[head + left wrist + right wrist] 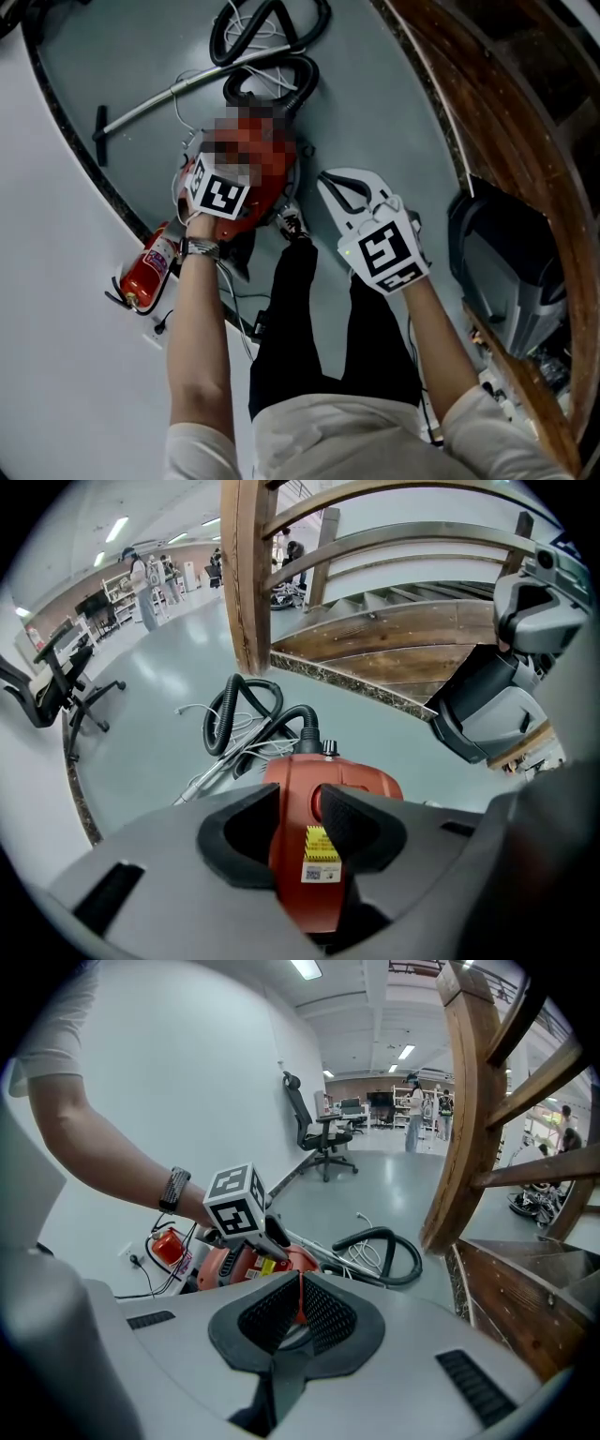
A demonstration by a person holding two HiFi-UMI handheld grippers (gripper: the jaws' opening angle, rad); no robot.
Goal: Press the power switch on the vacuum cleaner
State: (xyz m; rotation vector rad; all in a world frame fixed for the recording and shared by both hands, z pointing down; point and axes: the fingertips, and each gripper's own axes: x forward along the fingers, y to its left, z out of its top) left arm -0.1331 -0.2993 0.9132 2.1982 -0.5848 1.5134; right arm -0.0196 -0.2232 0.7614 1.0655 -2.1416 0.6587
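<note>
The red vacuum cleaner (265,199) stands on the grey floor beside the white wall, partly under a mosaic patch. My left gripper (225,183) points steeply down right over it. In the left gripper view the left gripper (295,822) is open, and the red body (328,780) with a yellow label shows in the gap between its pads. The right pad (361,822) half covers a round recess on the top. My right gripper (326,180) hangs shut and empty to the right of the vacuum cleaner. From the right gripper view, the right gripper (300,1312) points toward the vacuum cleaner (281,1260).
The black hose (267,37) and metal wand (159,98) lie on the floor beyond the vacuum. A red fire extinguisher (150,267) lies by the wall. A wooden staircase (487,141) and a grey machine (511,272) are at the right. The person's legs (300,319) are below.
</note>
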